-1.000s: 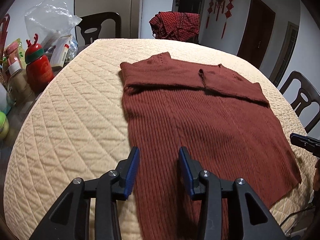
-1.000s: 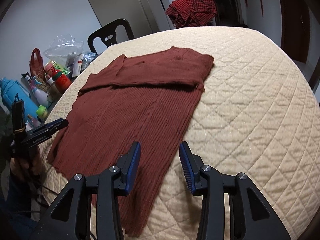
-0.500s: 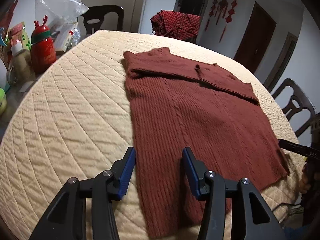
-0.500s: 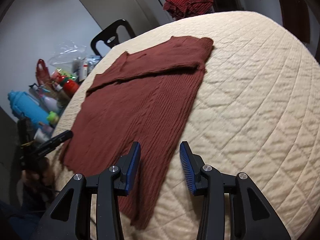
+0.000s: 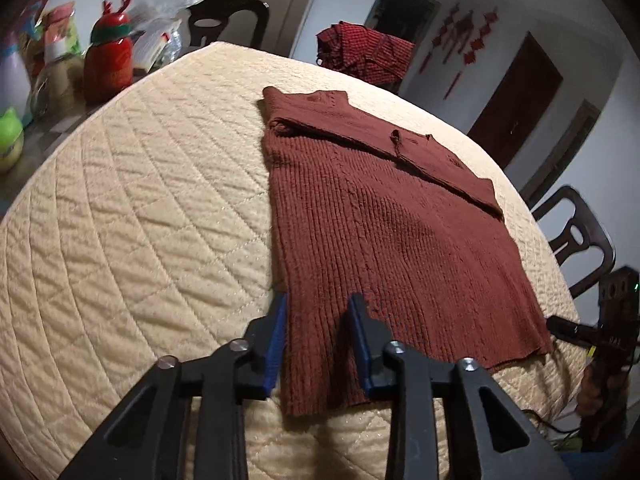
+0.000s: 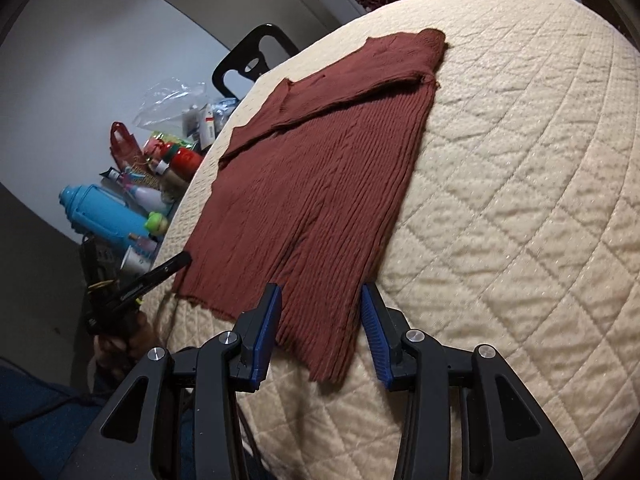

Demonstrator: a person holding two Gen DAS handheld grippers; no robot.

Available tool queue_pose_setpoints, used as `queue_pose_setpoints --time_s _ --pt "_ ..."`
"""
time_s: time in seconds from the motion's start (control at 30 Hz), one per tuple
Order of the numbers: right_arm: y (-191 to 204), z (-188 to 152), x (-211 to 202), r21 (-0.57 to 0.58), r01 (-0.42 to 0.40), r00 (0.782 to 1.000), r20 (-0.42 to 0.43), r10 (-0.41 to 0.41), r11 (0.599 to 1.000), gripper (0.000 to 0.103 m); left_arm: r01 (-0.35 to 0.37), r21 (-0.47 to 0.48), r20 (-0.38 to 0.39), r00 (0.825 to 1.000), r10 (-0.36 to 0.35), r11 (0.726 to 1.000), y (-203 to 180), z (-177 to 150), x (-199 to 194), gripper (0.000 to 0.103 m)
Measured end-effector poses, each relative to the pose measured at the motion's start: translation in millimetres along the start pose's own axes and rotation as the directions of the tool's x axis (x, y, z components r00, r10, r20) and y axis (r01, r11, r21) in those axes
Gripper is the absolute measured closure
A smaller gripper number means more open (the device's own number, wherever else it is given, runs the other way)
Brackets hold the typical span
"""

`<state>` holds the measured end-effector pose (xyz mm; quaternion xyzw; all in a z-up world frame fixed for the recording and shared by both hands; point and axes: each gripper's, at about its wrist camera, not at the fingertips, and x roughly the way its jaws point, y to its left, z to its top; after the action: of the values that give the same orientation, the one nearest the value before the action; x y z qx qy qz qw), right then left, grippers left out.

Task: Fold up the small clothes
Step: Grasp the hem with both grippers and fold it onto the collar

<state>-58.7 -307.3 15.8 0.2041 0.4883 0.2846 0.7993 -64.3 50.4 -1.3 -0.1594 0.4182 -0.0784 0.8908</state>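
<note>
A rust-brown ribbed knit sweater (image 5: 384, 232) lies flat on the cream quilted table cover (image 5: 140, 216), its top part folded down across the far end. It also shows in the right wrist view (image 6: 320, 184). My left gripper (image 5: 318, 308) is open, its jaws either side of the sweater's near left hem corner, just above it. My right gripper (image 6: 322, 300) is open over the near right hem corner. Each gripper shows at the edge of the other's view: the right one (image 5: 572, 330) and the left one (image 6: 160, 276).
Bottles, a red reindeer flask (image 5: 108, 64), a blue flask (image 6: 104, 216) and plastic bags crowd the table's left side. Dark chairs (image 5: 580, 240) stand around the table. A red checked cloth (image 5: 364, 56) hangs over a far chair.
Both grippers have drawn back toward the near edge of the table and lowered, so each now straddles a hem corner of the sweater. Both have stayed open.
</note>
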Motion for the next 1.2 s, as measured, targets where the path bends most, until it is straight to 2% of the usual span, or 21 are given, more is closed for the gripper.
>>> queue_pose_setpoints --time_s 0.07,0.13,0.23,0.27,0.33,0.43,0.57,0.73,0.83,1.03,1.2 --pt "0.4 -2.5 0.1 -0.001 -0.004 1.000 -0.005 0.004 1.000 0.063 0.016 -0.020 -0.010 1.000 -0.016 1.000 1.7 -2.7 -1.3 0.079" --pt "0.1 -3.6 1.0 0.008 -0.012 1.000 -0.016 0.012 1.000 0.070 0.025 -0.021 -0.014 1.000 -0.025 0.999 1.5 -5.3 -2.8 0.082" --pt "-1.6 -5.5 4.1 0.011 -0.003 1.000 -0.028 0.003 1.000 0.088 0.052 -0.041 -0.021 0.998 -0.053 0.998 2.5 -6.8 -2.0 0.084" --pt "-1.8 -5.1 5.8 0.010 0.008 1.000 -0.027 -0.008 1.000 0.093 0.056 -0.044 -0.021 0.998 -0.057 0.998 2.4 -6.3 -1.2 0.087" --pt "-2.5 -3.4 7.2 0.028 -0.014 1.000 -0.021 0.014 1.000 0.094 0.066 -0.055 -0.024 0.997 -0.067 0.996 3.5 -4.8 0.4 0.093" --pt "2.4 -3.7 1.6 0.019 -0.028 1.000 0.007 0.028 0.999 0.095 0.103 -0.082 -0.017 0.994 -0.104 0.991 7.7 -2.6 -2.6 0.095" --pt "6.1 -0.5 -20.8 0.016 -0.084 0.993 0.084 0.082 0.996 0.095 0.152 -0.093 0.049 0.988 -0.148 0.984 12.4 2.9 -22.1 0.095" --pt "22.7 8.5 -57.9 -0.039 -0.131 0.969 0.204 0.137 0.991 0.095 0.229 -0.079 0.166 0.963 -0.214 0.970 10.2 18.9 -54.8 0.095" --pt "31.6 12.5 -71.2 -0.079 -0.140 0.958 0.241 0.155 0.987 0.095 0.258 -0.049 0.225 0.944 -0.241 0.965 5.0 28.3 -73.1 0.095" --pt "35.1 26.2 -78.7 -0.104 -0.160 0.934 0.306 0.185 0.982 0.095 0.269 -0.010 0.280 0.925 -0.255 0.963 2.2 48.2 -82.8 0.095" --pt "25.0 53.6 -72.9 -0.087 -0.163 0.923 0.339 0.183 0.983 0.095 0.255 -0.025 0.292 0.927 -0.237 0.967 7.7 79.3 -64.2 0.095"
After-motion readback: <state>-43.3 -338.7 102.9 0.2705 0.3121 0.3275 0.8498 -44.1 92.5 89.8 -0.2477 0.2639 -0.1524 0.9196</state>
